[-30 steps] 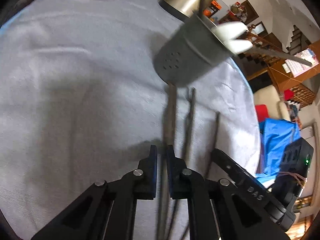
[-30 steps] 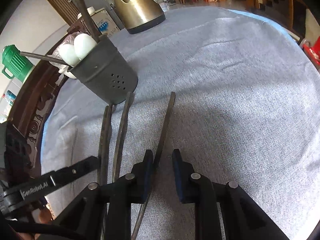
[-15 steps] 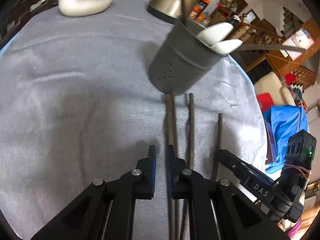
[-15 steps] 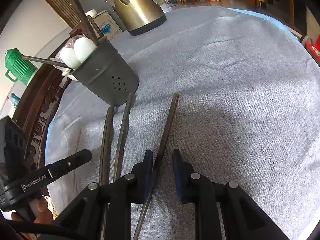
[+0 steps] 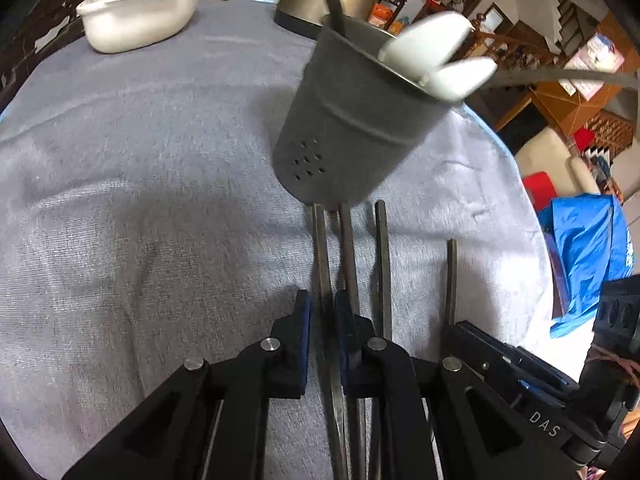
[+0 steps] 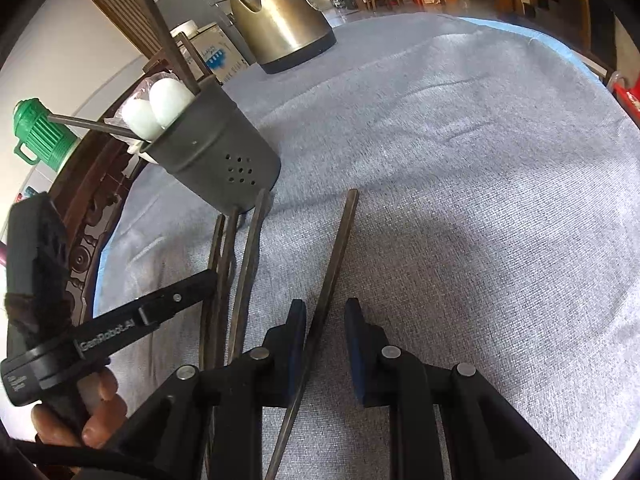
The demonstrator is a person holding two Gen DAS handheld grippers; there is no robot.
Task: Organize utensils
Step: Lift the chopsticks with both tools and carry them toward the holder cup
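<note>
A dark grey perforated utensil holder [image 5: 348, 128] [image 6: 216, 160] stands on the grey tablecloth, with white spoons [image 5: 436, 56] and dark sticks in it. Several dark chopsticks lie on the cloth below it. My left gripper [image 5: 322, 312] is nearly shut around the leftmost chopstick [image 5: 322, 256], which runs between its pads. My right gripper [image 6: 325, 320] is open a little, straddling a separate chopstick [image 6: 334, 256] that lies against its left pad. The left gripper also shows in the right wrist view [image 6: 200, 284].
A brass kettle [image 6: 276, 20] stands at the back of the table. A white bowl [image 5: 136, 12] sits far left in the left wrist view. A green jug [image 6: 38, 136] is beyond the table edge. The table edge curves near the holder.
The left gripper has moved forward along the chopsticks toward the holder, which now looks closer and larger. The right gripper has stayed around its chopstick.
</note>
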